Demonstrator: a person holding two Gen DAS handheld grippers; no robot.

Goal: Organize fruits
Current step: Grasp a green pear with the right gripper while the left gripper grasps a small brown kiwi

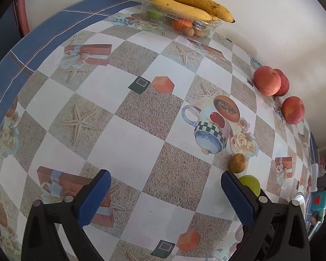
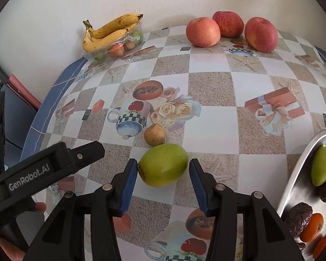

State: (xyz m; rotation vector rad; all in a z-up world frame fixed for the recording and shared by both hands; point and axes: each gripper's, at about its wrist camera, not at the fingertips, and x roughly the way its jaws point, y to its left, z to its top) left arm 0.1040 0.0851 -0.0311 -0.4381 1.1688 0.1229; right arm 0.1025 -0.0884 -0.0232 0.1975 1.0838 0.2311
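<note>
The right gripper point(image 2: 163, 170) has its jaws spread around a green fruit point(image 2: 163, 164) lying on the patterned tablecloth point(image 2: 213, 128), one pad touching it and the other just clear. A small brown fruit point(image 2: 154, 134) sits just behind it. The left gripper point(image 1: 164, 198) hangs wide apart over bare cloth, while a metal tray point(image 2: 302, 163) nearby holds other fruit.

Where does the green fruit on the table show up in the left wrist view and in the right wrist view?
Left wrist: the green fruit sits low right, half hidden behind the left gripper's right finger.
Right wrist: the green fruit is low centre, between the open fingers of the right gripper.
Shared landmark: the small brown fruit lies just beyond it in both.
</note>
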